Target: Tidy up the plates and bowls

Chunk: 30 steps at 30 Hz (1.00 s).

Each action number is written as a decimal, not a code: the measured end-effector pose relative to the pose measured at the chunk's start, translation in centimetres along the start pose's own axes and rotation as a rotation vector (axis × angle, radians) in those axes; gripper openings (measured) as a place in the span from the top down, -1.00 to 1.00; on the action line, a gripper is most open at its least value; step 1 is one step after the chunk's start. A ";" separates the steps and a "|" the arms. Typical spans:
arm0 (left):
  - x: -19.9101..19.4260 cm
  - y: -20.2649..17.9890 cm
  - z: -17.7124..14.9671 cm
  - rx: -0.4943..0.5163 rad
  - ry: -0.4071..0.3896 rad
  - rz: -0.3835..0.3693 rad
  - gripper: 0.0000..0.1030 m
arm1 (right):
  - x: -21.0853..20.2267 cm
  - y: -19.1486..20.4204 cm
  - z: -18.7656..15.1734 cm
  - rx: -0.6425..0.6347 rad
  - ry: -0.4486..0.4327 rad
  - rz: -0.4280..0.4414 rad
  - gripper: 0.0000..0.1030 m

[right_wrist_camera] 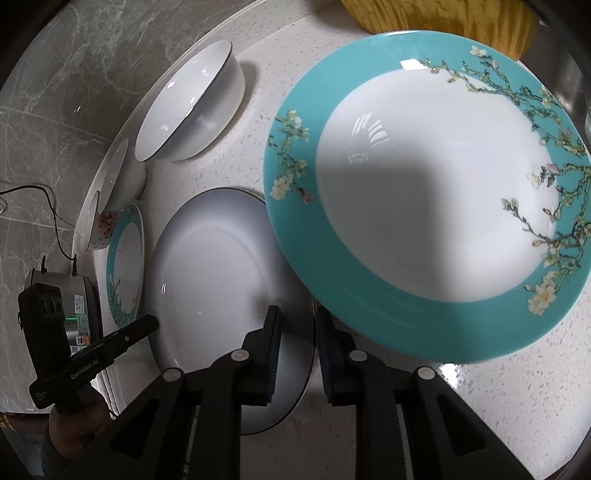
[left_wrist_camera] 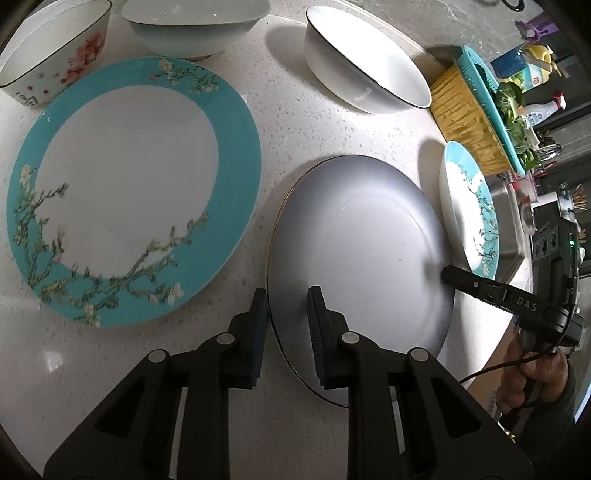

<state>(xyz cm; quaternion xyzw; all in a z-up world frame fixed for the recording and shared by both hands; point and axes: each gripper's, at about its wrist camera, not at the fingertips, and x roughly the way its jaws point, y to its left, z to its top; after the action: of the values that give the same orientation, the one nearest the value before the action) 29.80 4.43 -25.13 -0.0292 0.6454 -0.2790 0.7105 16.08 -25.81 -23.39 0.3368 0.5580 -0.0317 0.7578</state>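
A white plate (left_wrist_camera: 362, 240) (right_wrist_camera: 214, 266) with a thin dark rim lies on the speckled counter (left_wrist_camera: 295, 118). My left gripper (left_wrist_camera: 287, 291) is shut on its left rim, which runs between the two blue pads. My right gripper (right_wrist_camera: 298, 310) is shut on the opposite rim, beside a deep teal flowered plate (right_wrist_camera: 424, 184) (left_wrist_camera: 469, 210) whose edge overlaps that side. Each gripper shows in the other's view: the right gripper (left_wrist_camera: 448, 275) at the plate's right edge, the left gripper (right_wrist_camera: 147, 323) at its left edge. A large teal flowered plate (left_wrist_camera: 133, 192) (right_wrist_camera: 125, 266) lies left of the white one.
At the back stand a white bowl (left_wrist_camera: 365, 62) (right_wrist_camera: 188, 122), a shallow white bowl (left_wrist_camera: 192, 29) and a red-flowered bowl (left_wrist_camera: 55, 62). A yellow and teal colander (left_wrist_camera: 469, 110) holds greens beside a steel sink (left_wrist_camera: 506, 206). A hand (left_wrist_camera: 532, 376) holds the right gripper.
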 end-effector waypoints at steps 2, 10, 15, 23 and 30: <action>-0.5 0.0 -0.4 -0.005 -0.002 -0.003 0.64 | -0.3 0.2 -0.1 -0.009 -0.002 -0.001 0.58; -3.6 -0.9 -4.3 -0.001 -0.030 0.002 0.64 | -2.3 1.6 -1.2 -0.076 -0.010 -0.005 0.58; -5.7 -1.1 -7.0 -0.014 -0.058 0.011 0.64 | -3.4 2.5 -2.7 -0.130 -0.021 0.001 0.58; -7.6 -0.8 -11.6 -0.045 -0.077 0.028 0.64 | -4.2 3.4 -5.3 -0.204 -0.023 0.012 0.58; -7.7 0.1 -15.1 -0.083 -0.082 0.046 0.63 | -3.6 3.9 -7.1 -0.273 -0.014 0.009 0.58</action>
<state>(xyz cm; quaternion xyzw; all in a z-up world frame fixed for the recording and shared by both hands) 15.66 12.70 -20.75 -0.0551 0.6273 -0.2341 0.7407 10.53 -20.11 -19.47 0.2330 0.5502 0.0457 0.8006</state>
